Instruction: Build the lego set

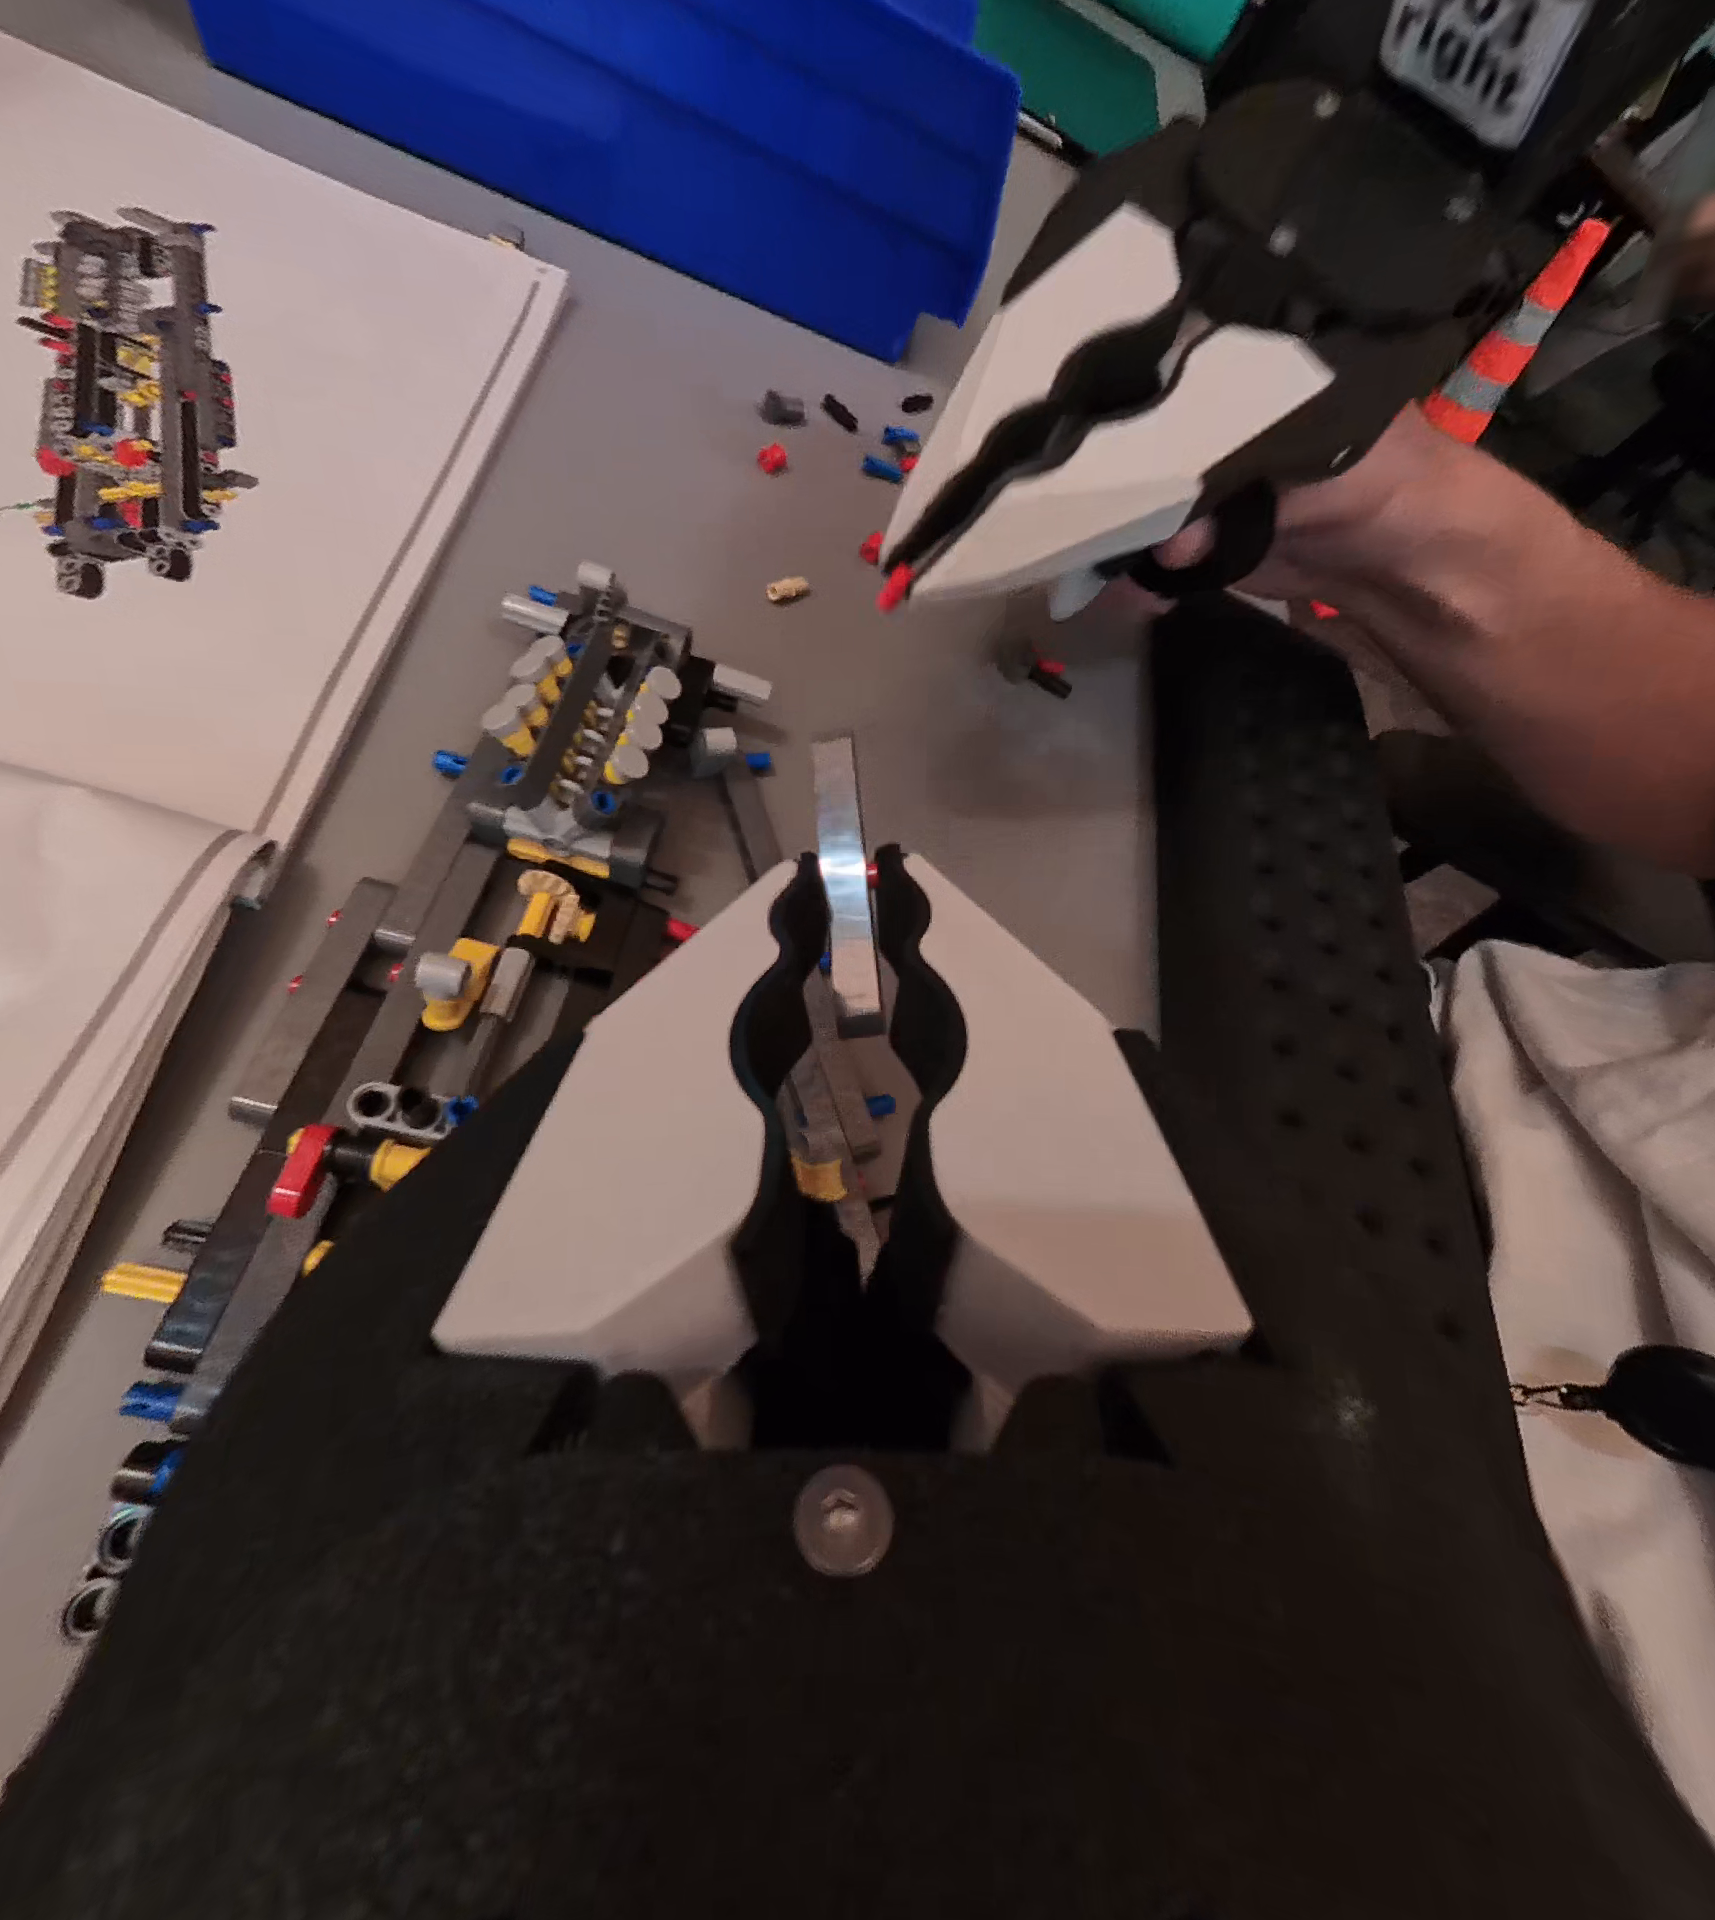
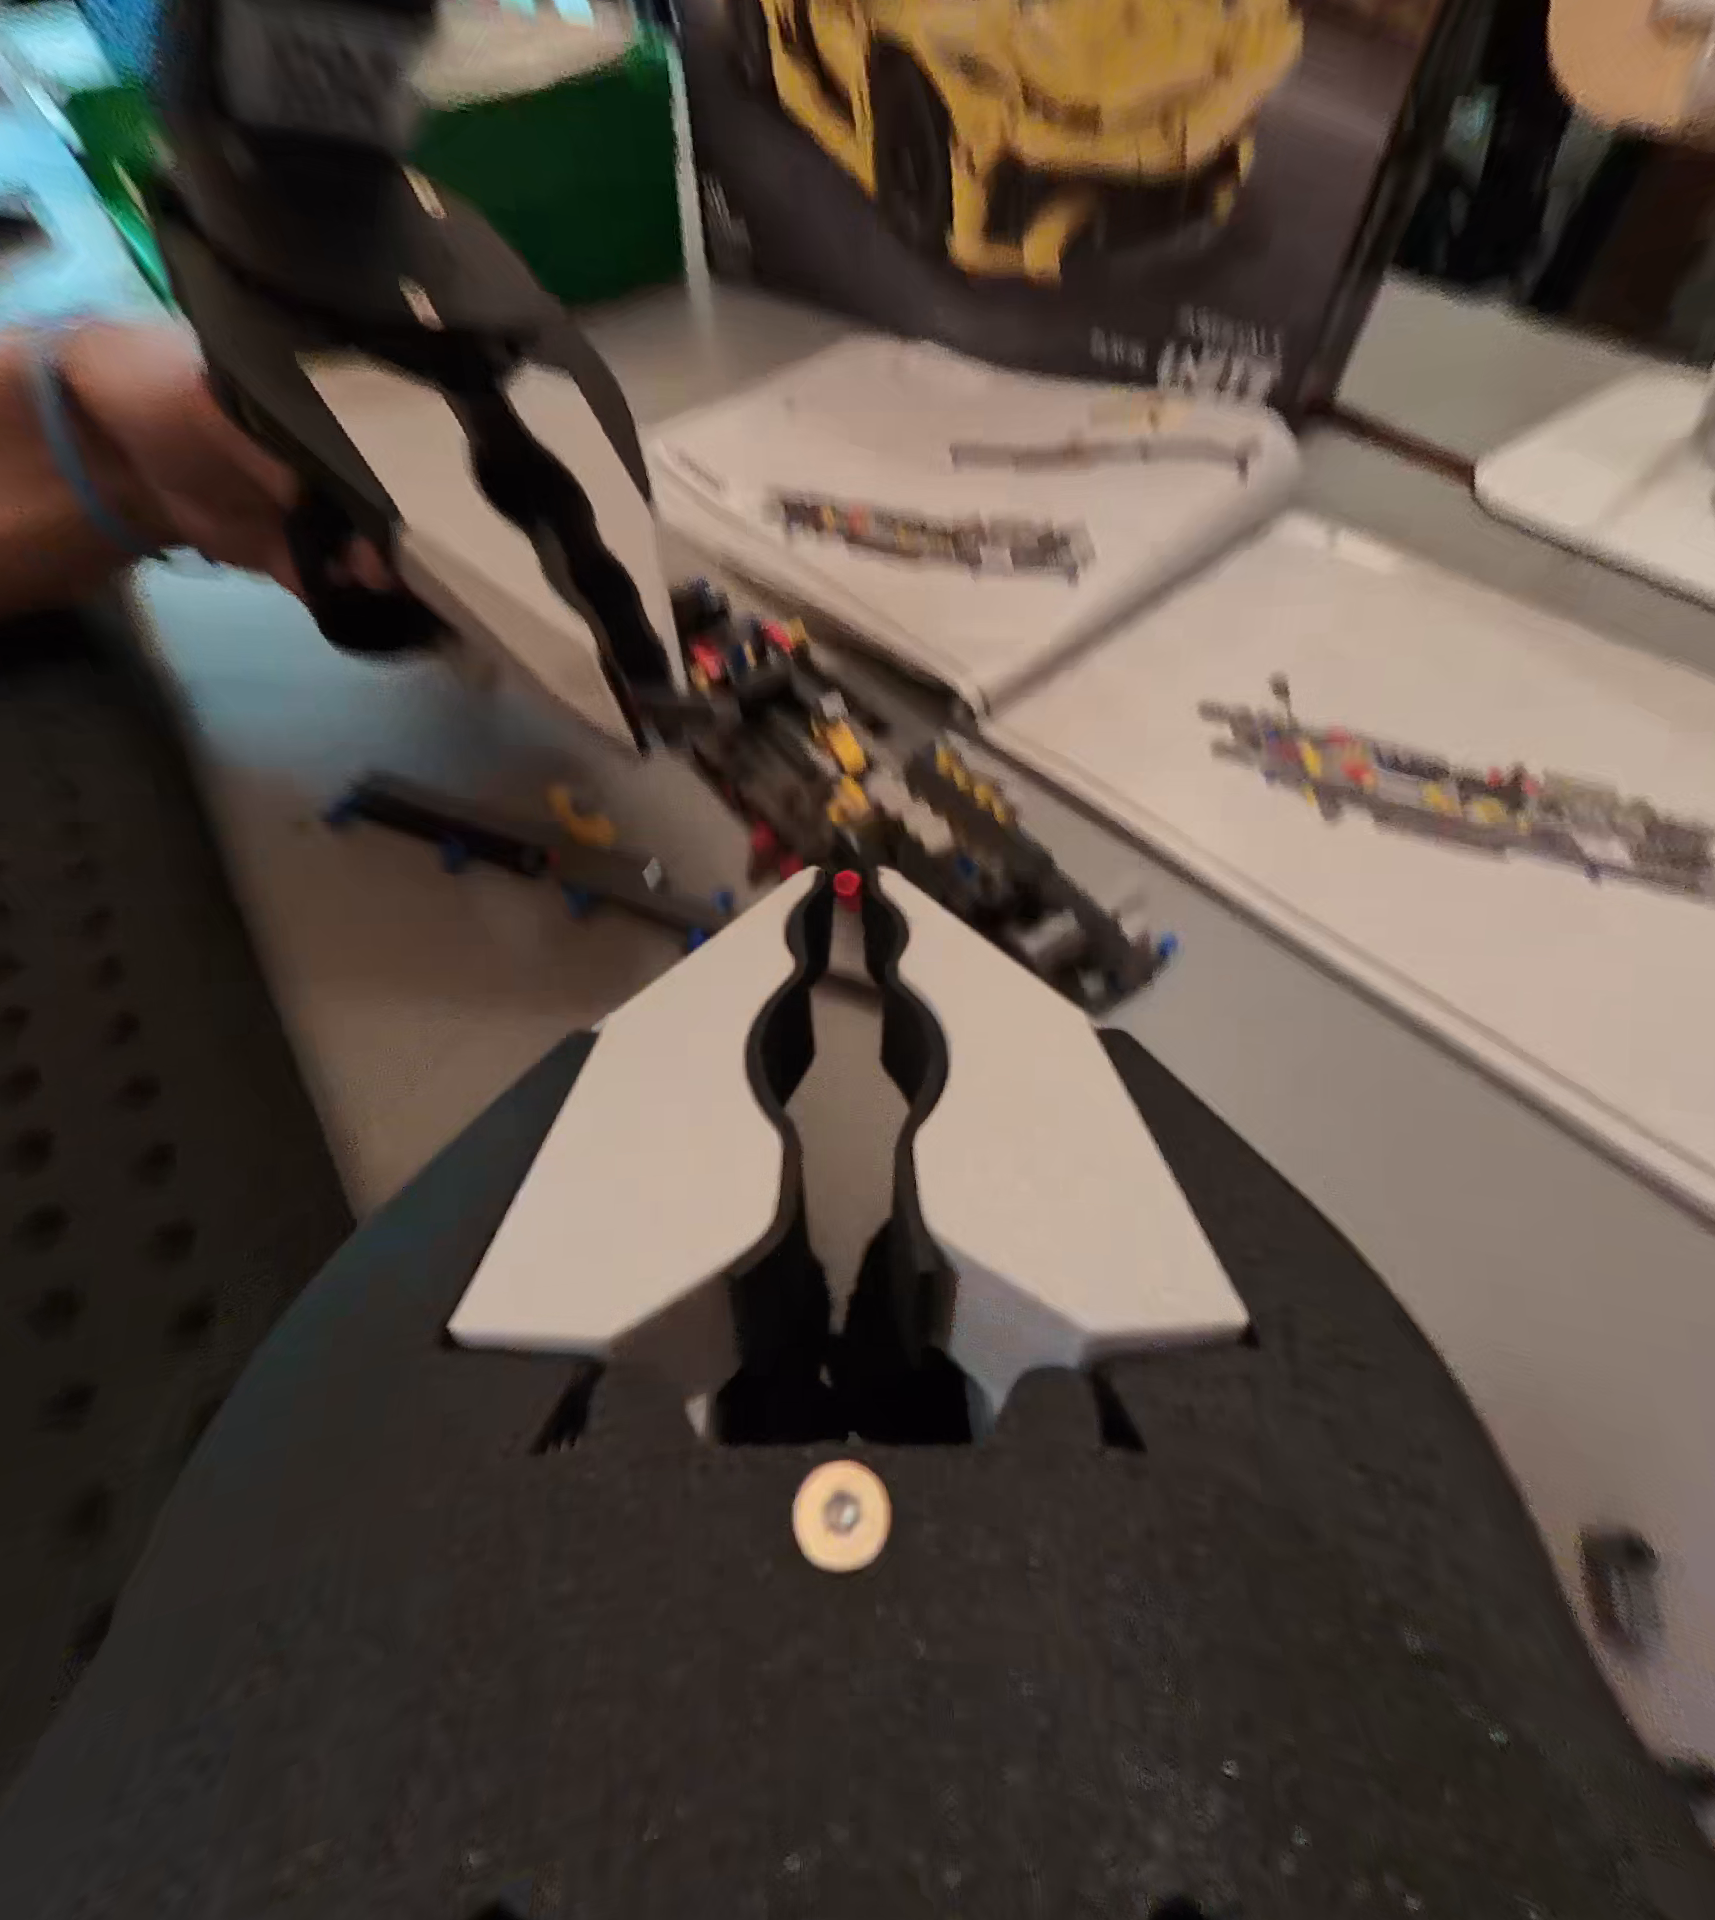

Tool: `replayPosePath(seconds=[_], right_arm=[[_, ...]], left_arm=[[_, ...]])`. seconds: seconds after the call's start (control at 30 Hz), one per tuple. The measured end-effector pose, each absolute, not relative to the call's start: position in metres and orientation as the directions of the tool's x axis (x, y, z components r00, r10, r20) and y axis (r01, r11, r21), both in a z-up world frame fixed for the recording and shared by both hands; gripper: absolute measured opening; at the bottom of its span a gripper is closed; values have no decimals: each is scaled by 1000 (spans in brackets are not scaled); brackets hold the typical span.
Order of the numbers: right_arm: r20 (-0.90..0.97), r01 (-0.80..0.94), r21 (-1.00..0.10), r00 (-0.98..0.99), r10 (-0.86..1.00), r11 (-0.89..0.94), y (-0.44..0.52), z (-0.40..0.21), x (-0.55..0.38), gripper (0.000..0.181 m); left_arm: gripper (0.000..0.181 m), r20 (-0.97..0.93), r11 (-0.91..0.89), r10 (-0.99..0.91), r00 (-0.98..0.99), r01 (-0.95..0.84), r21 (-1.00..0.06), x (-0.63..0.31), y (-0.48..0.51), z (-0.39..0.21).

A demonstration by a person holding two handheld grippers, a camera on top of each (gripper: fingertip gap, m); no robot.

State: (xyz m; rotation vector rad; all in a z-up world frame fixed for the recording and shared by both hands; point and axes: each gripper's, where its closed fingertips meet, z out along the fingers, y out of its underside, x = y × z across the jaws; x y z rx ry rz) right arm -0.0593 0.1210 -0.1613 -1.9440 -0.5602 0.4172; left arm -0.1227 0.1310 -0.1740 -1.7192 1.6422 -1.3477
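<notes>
My left gripper [image 1: 845, 862] is shut on a long grey beam [image 1: 845, 894] that is part of a beam sub-assembly with blue and yellow pins; it holds it above the table. The long lego chassis [image 1: 520, 852], grey and black with yellow, red and blue parts, lies on the table to the left of it. My right gripper [image 2: 845, 881] is shut on a small red pin [image 2: 845, 883]. In the left wrist view the right gripper [image 1: 897, 582] hovers up right with the red pin [image 1: 891, 590] at its tips. In the right wrist view the left gripper [image 2: 655, 717] is over the chassis [image 2: 832, 769].
An open instruction book [image 1: 209, 499] lies left of the chassis. Loose red, blue, black and tan pins [image 1: 832, 436] lie scattered behind it. Blue bins [image 1: 624, 135] stand at the back. A black perforated mat [image 1: 1289, 935] lies at the right. The set's box [image 2: 1019, 177] stands behind the book. The tips of one gripper are about 7 cm away from the tips of the other. The open instruction book [image 1: 209, 499] lies around 15 cm away from my right fingertips. Look for it in the right wrist view [image 2: 1304, 790] too.
</notes>
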Motion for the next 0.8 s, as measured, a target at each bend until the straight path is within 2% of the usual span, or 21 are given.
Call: replayPosePath(seconds=[0.07, 0.2, 0.8], right_arm=[[-73, 241, -838, 839, 539, -489, 109, -185, -44, 4], [-75, 296, -754, 848, 525, -587, 92, -212, -29, 4], [-71, 331, -704, 847, 526, -628, 80, -233, -16, 4]], left_arm=[[8, 369, -248, -917, -149, -510, -823, -122, 134, -170], [8, 363, -243, -919, -153, -507, -827, -122, 134, -169], [8, 369, -238, -915, -167, -516, -823, -121, 130, -172]])
